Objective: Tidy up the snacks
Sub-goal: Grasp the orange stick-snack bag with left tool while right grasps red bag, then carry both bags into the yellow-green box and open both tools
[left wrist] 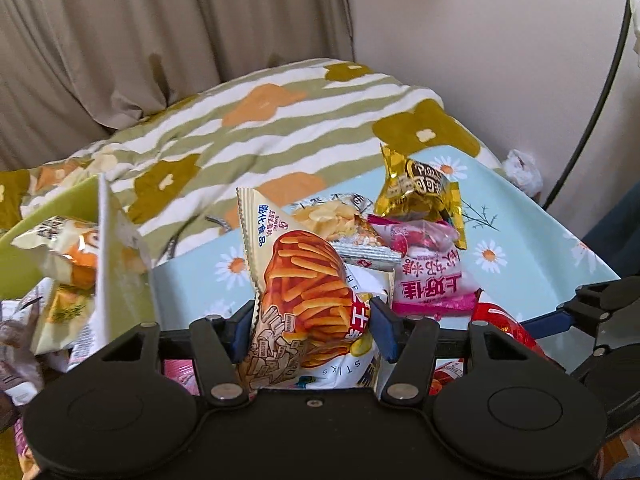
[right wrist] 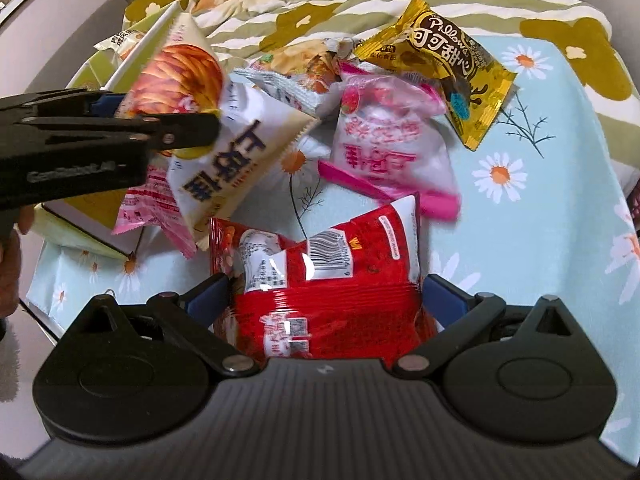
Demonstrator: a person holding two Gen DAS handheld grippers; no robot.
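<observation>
My left gripper (left wrist: 314, 330) is shut on a cream bag of orange stick snacks (left wrist: 304, 280) and holds it lifted; it shows in the right wrist view too (right wrist: 188, 72). My right gripper (right wrist: 326, 300) has its jaws on either side of a red snack bag (right wrist: 332, 276), which fills the gap between them. A pink and white bag (right wrist: 388, 148), a gold Pillow bag (right wrist: 444, 60) and a pale chip bag (right wrist: 296, 80) lie in a pile on the daisy tablecloth (right wrist: 532, 208).
A green box (left wrist: 24, 256) at the left holds several snack bags (left wrist: 68, 248). A floral striped quilt (left wrist: 280, 120) lies behind the table. A curtain and a wall stand behind. A black curved pole (left wrist: 592, 108) stands at the right.
</observation>
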